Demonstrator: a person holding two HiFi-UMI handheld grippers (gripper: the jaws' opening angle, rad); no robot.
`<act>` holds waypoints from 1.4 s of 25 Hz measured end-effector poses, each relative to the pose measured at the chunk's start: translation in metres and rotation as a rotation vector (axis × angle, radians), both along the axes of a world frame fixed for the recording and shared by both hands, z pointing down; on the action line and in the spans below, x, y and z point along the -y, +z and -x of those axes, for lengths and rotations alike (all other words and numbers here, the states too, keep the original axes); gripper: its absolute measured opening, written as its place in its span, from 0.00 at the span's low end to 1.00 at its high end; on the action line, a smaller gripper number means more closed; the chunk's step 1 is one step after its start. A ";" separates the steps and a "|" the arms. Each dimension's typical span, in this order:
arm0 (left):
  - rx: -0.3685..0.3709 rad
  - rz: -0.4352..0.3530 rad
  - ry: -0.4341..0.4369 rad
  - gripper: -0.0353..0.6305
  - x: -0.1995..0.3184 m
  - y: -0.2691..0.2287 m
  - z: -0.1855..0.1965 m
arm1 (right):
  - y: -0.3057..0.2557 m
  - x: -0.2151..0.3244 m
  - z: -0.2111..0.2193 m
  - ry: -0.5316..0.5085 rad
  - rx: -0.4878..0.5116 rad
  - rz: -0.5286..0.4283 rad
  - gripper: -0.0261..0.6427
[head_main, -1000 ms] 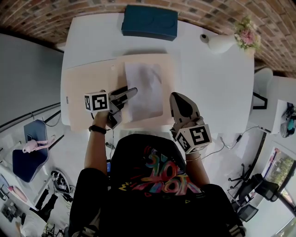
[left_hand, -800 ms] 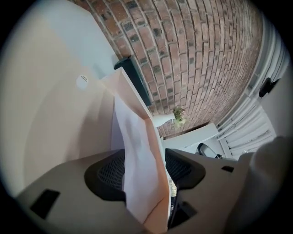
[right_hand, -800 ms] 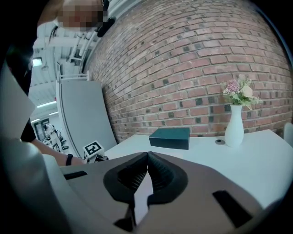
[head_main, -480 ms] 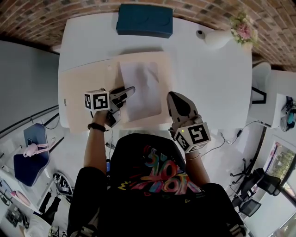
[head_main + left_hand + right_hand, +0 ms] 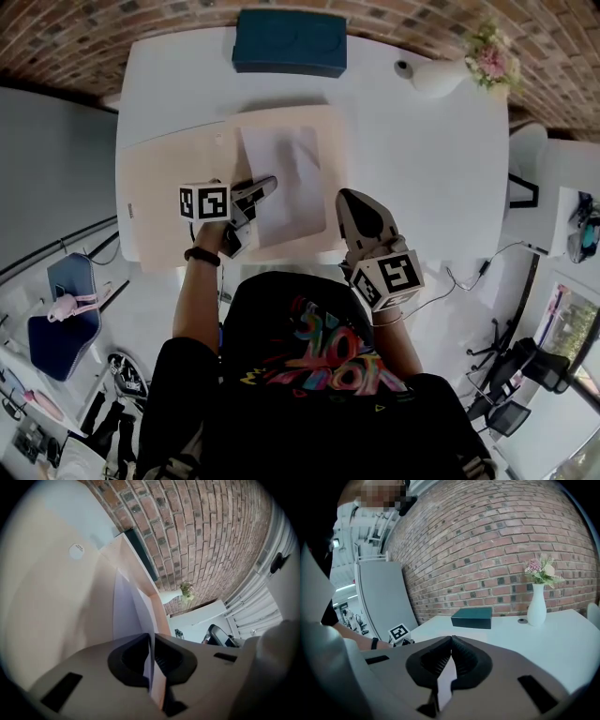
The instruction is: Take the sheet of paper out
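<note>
Left gripper jaws just clamped sheet of paper | right gripper jaws together

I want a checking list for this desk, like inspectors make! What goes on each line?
Surface: white table.
Job's things: open beige folder, sheet of paper lying in it.
Clutter: dark teal box, white vase with flowers, small round object, at the far edge.
Grippers: left gripper, whose fingers have just been closing, pinches the sheet's edge; right gripper shut, at the folder's near right corner.
Cables: one thin cable on the floor, right.
Surroundings: brick wall, office chairs.
</note>
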State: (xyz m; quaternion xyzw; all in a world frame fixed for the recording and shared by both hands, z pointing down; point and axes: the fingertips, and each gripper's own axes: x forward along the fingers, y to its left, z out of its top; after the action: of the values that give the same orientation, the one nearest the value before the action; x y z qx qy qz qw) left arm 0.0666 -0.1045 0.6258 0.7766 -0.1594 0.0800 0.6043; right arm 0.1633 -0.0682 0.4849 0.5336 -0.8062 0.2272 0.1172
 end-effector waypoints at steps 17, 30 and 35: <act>-0.007 -0.003 -0.134 0.09 0.001 -0.011 0.051 | -0.004 0.000 0.022 -0.053 -0.009 -0.008 0.07; 0.024 -0.028 -0.300 0.09 -0.013 -0.022 0.130 | -0.008 0.005 0.070 -0.167 -0.007 -0.010 0.07; 0.049 -0.052 -0.387 0.09 -0.019 -0.031 0.166 | -0.013 0.007 0.088 -0.207 -0.007 -0.024 0.07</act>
State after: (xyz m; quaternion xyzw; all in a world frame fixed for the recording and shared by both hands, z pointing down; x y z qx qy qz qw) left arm -0.0998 -0.0850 0.5949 0.7446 -0.3224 -0.0229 0.5841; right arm 0.0753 -0.0751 0.4720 0.4494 -0.8593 0.2024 0.1365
